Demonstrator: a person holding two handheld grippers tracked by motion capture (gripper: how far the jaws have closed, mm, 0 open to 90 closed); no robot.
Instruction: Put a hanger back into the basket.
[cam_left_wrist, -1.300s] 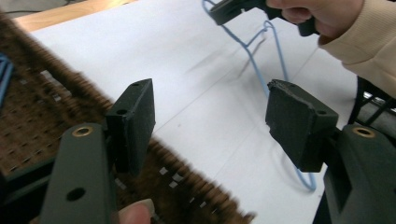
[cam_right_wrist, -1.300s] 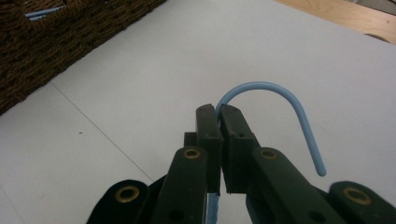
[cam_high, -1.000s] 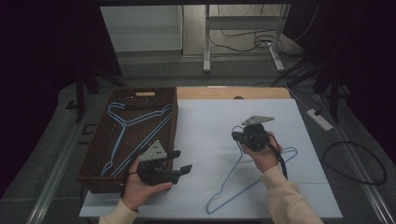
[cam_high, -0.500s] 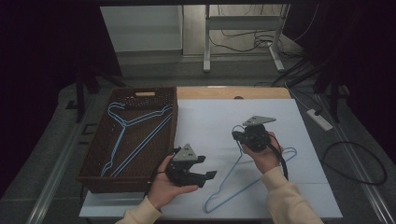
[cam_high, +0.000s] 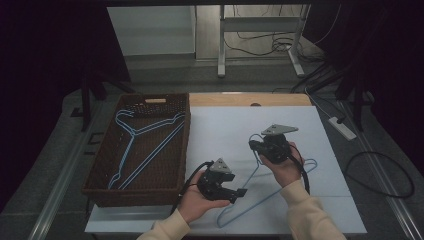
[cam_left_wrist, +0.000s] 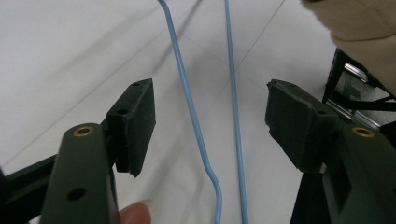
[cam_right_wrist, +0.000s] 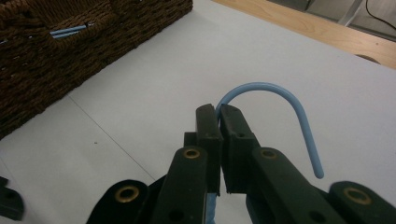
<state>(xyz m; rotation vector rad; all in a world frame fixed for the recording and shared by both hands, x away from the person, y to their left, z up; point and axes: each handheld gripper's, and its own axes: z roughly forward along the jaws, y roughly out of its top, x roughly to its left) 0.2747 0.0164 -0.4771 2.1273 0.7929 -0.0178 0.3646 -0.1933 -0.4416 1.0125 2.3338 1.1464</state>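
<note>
A light-blue wire hanger (cam_high: 270, 196) lies on the white sheet (cam_high: 225, 130). My right gripper (cam_high: 255, 145) is shut on the hanger's neck just below the hook. In the right gripper view the jaws (cam_right_wrist: 219, 114) pinch the wire and the hook (cam_right_wrist: 280, 93) curves up and over to the right. My left gripper (cam_high: 237, 196) sits low over the hanger's near left part. In the left gripper view it (cam_left_wrist: 210, 107) is open, and two blue wires (cam_left_wrist: 187, 88) run between the pads without touching them.
A dark woven basket (cam_high: 145, 192) stands at the left with blue hangers (cam_high: 135, 145) lying in it; its wall (cam_right_wrist: 70, 51) is also in the right gripper view. Bare wood (cam_high: 250, 100) shows behind the sheet. A white power strip (cam_high: 342, 127) and cables lie off to the right.
My left gripper has moved right and a little down, from the basket's front corner to the hanger's near left part. The right gripper and the hook have stayed put.
</note>
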